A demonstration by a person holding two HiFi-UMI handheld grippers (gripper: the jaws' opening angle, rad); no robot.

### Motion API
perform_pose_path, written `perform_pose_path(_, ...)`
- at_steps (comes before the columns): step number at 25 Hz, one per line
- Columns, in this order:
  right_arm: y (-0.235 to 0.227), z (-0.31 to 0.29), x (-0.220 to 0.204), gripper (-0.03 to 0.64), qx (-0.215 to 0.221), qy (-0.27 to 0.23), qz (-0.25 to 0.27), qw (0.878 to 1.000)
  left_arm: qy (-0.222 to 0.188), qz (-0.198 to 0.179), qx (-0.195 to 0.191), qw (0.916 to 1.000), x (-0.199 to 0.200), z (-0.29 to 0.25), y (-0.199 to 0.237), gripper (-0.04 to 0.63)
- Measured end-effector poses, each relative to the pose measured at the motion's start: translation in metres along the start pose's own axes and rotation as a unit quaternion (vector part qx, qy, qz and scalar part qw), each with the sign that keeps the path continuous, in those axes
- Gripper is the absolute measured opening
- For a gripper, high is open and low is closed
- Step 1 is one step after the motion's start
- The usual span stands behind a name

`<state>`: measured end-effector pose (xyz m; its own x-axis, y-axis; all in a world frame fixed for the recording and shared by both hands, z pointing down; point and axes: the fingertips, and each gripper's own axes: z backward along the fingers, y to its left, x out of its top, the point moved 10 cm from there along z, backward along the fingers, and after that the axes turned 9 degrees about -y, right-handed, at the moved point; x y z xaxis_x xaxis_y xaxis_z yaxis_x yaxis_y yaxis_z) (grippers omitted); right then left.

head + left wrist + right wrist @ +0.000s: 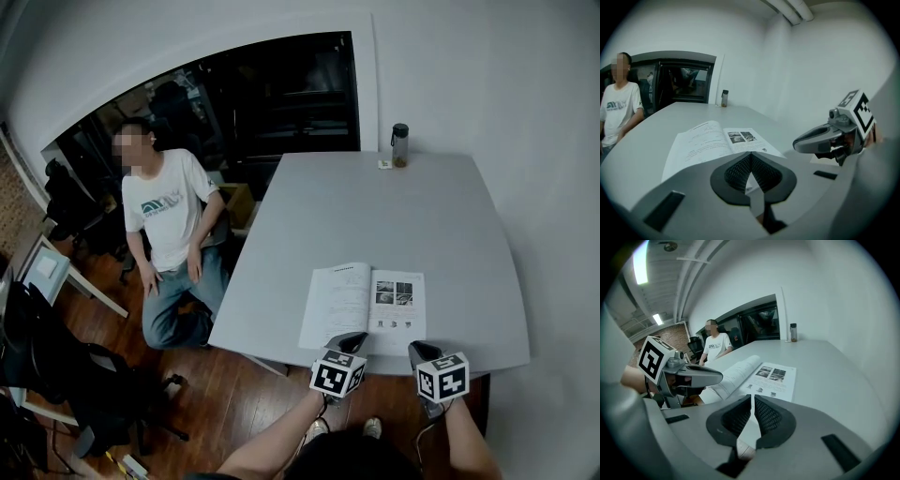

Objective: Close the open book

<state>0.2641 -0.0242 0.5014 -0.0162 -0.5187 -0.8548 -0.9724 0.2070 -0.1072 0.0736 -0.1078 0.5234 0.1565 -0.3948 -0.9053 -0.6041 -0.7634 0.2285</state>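
The open book (362,306) lies flat on the grey table (375,216), close to its near edge, with text on the left page and photos on the right page. My left gripper (351,338) hovers at the book's near edge, jaws shut and empty. My right gripper (419,351) sits just right of the book's near right corner, also shut with nothing in it. In the left gripper view the book (712,140) lies just past the closed jaws (750,155), and the right gripper (824,138) shows at the right. In the right gripper view the book (761,375) lies ahead of the jaws (753,397).
A dark bottle (400,145) stands at the table's far edge by the wall. A person in a white T-shirt (169,230) sits left of the table. Office chairs (56,366) stand on the wooden floor at the left. A dark window (272,98) fills the far wall.
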Motion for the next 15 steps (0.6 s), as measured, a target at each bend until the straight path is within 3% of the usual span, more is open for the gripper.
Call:
perform_pose_path(5,0.041,-0.04,0.019,0.011,0.068,0.008,0.062,0.996,0.003,0.017,0.049,0.9987,-0.01,0.033,0.032,0.005)
perform_pose_path(8,0.068,-0.065,0.024,0.066,0.107,0.023,0.101,0.989,0.006,0.03,0.078,0.9965,-0.018,0.054,0.052,0.005)
perform_pose_path(15,0.133,-0.111,0.036,0.219,0.165,0.039,0.249,0.954,0.015,0.061,0.125,0.9902,-0.04,0.095,0.082,0.005)
